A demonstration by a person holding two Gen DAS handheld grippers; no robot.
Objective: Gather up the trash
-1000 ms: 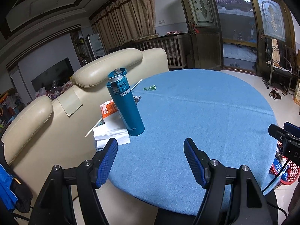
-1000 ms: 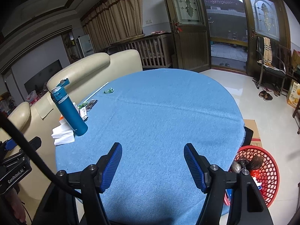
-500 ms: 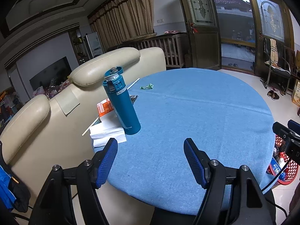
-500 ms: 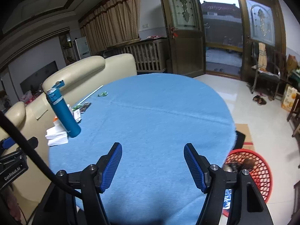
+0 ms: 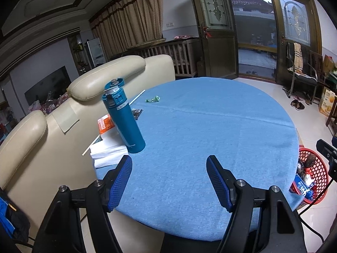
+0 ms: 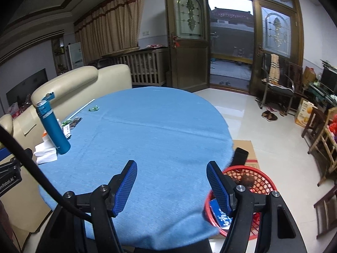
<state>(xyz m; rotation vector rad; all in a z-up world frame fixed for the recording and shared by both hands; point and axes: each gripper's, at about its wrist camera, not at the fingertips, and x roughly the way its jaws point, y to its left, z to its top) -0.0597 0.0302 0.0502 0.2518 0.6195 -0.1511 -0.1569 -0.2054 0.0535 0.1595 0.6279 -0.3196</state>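
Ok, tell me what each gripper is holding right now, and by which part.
Nothing is held. The left gripper and the right gripper both stand open over the blue table, with nothing between their fingers.

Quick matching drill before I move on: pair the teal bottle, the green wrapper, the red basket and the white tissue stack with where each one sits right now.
Things:
1. teal bottle
2. green wrapper
3. red basket
4. white tissue stack

Places:
a. on the floor beside the table
b. at the table's left edge, under the bottle's near side
c. upright on the blue tablecloth
d. lying alone, far left of the cloth

Pairs: 1-c, 2-d, 3-a, 4-b
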